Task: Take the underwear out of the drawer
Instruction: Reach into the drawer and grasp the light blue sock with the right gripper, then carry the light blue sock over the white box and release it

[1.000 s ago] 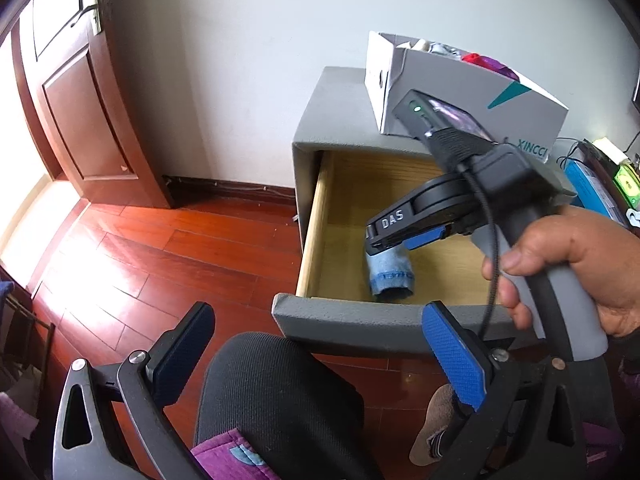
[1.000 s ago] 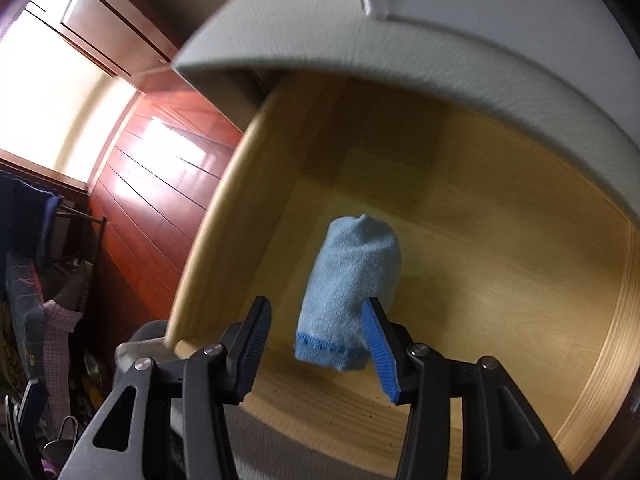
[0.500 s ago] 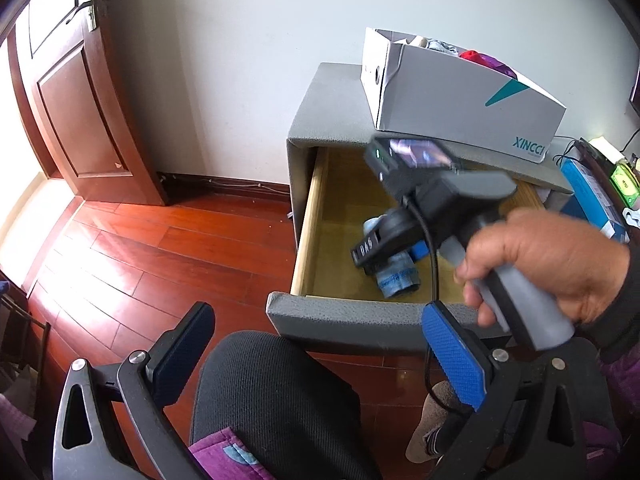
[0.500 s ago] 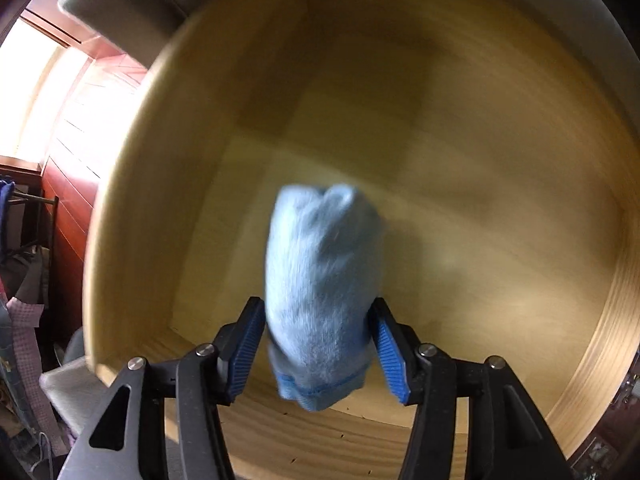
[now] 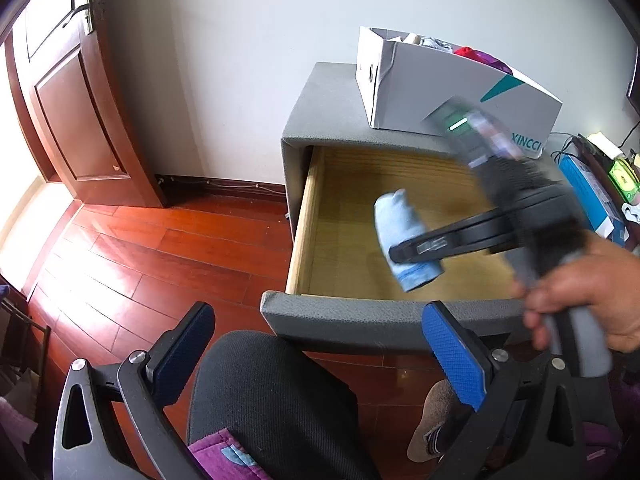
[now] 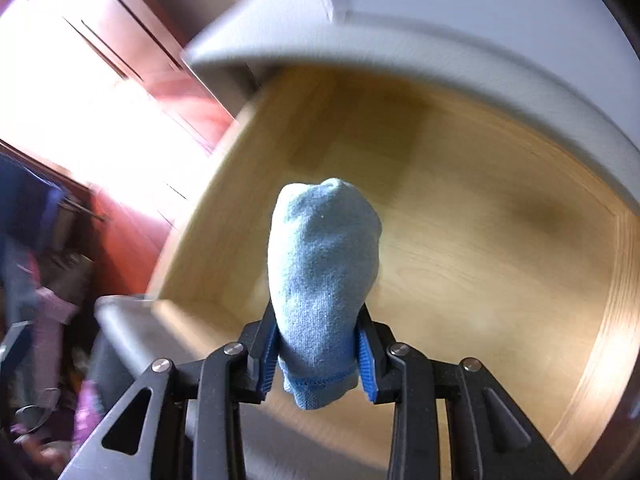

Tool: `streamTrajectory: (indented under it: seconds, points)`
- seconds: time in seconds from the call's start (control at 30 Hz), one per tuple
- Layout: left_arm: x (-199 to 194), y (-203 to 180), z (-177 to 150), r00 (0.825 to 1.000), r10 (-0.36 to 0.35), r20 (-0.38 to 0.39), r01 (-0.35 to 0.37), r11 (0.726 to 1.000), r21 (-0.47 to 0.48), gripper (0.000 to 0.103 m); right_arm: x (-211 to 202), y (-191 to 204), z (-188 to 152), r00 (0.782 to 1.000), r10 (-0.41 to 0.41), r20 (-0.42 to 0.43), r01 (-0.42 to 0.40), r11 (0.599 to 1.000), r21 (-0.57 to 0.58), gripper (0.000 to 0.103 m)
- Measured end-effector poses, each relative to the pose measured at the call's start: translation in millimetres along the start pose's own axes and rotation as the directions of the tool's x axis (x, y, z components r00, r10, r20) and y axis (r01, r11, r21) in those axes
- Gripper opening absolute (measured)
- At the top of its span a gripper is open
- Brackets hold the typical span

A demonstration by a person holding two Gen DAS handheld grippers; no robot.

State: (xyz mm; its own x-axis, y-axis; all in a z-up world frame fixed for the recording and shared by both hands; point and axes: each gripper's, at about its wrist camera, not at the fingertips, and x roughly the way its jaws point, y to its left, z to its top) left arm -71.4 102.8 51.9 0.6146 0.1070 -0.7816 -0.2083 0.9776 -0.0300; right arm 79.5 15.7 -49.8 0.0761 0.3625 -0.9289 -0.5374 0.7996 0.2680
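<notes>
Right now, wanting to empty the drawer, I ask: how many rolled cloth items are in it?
1: the blue underwear roll, clamped in the right gripper above the drawer floor. No others show inside.

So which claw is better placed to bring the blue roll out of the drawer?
Right. The right claw is shut on the blue roll above the drawer; the left claw hangs open, short of the drawer front.

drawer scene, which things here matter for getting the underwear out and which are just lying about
Job: rolled blue underwear, open drawer, right gripper clamped on it.

Lying about: white shoebox on the nightstand, idle open left gripper, wooden door.
</notes>
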Motion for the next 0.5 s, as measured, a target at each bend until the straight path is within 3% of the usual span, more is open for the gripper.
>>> streamTrajectory:
  seconds: [0.2,0.5]
  points:
    - [0.7,-5.3,-2.3,1.000,0.006,-0.001,-0.006,1.000,0.021,0.103,-72.6,-13.3,-32.5,0.987,0.053,0.153,-0.063,0.996,0.060,0.033]
    - [-1.8,-18.3,-6.5,1.000,0.011,0.015,-0.012,0.997,0.072,0.103,-180.7,-37.8,-48.5,0.929,0.038,0.369,-0.083,0.991,0.107,0.033]
